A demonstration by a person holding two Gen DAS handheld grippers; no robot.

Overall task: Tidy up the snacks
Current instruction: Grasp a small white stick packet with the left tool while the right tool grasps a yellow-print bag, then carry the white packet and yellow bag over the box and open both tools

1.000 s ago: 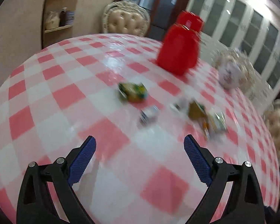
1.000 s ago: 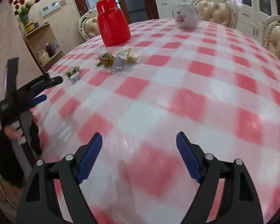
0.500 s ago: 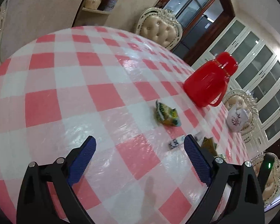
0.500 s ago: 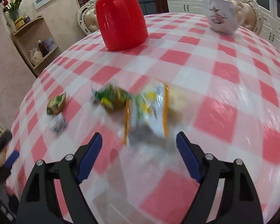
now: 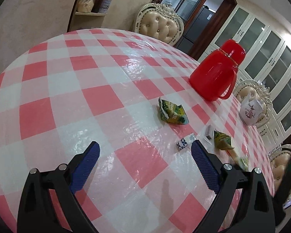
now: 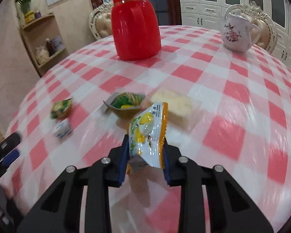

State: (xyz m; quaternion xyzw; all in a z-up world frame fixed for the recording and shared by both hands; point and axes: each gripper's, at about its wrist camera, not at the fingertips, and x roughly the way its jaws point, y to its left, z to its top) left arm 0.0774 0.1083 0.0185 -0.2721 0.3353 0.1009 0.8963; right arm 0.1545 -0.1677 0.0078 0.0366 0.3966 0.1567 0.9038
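My right gripper (image 6: 145, 145) has its jaws closing on a yellow and orange snack packet (image 6: 148, 124), and the pads press its lower sides just above the checked tablecloth (image 6: 223, 89). Behind it lie a green packet (image 6: 126, 102) and a pale wafer pack (image 6: 176, 104). Further left are a small green packet (image 6: 61, 108) and a small blue-white sweet (image 6: 63, 130). My left gripper (image 5: 145, 155) stands open over bare cloth with nothing between its fingers. A green packet (image 5: 172, 112) and the blue-white sweet (image 5: 182, 143) lie beyond its right finger.
A red thermos jug (image 6: 135, 25) and a flowered white teapot (image 6: 236, 35) stand at the far side of the round table. Padded chairs (image 5: 161, 27) ring it. A wall shelf (image 6: 46, 48) with jars is at the left. The table edge curves down near both grippers.
The right gripper moved in to the snack pile and its jaws went from wide to pinching the yellow packet. The left gripper rolled and drifted a little, still open.
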